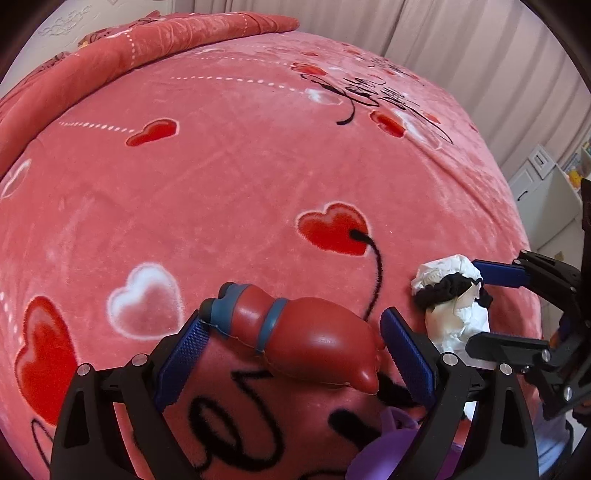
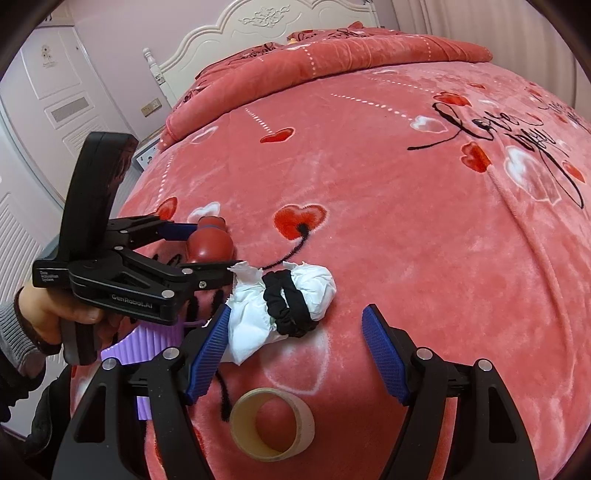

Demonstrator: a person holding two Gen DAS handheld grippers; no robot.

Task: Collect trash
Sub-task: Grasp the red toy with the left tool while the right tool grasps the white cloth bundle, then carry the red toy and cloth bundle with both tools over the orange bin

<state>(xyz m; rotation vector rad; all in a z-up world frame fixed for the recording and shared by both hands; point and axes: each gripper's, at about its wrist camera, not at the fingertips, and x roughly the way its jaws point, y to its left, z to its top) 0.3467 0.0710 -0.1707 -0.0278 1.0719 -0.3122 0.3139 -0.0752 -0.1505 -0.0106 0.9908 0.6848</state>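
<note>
A dark red rubber toy with blue bands lies on the pink heart blanket. My left gripper is open with its blue pads on either side of the toy; it also shows in the right wrist view around the toy. A crumpled white tissue wrapped with a black hair tie lies just right of it. My right gripper is open, its left pad touching the tissue. The tissue and right gripper show in the left wrist view.
An empty cardboard tape roll lies on the blanket between my right fingers. A purple ribbed container sits at the bed's near edge below the left gripper. A folded red quilt and white headboard are at the far end.
</note>
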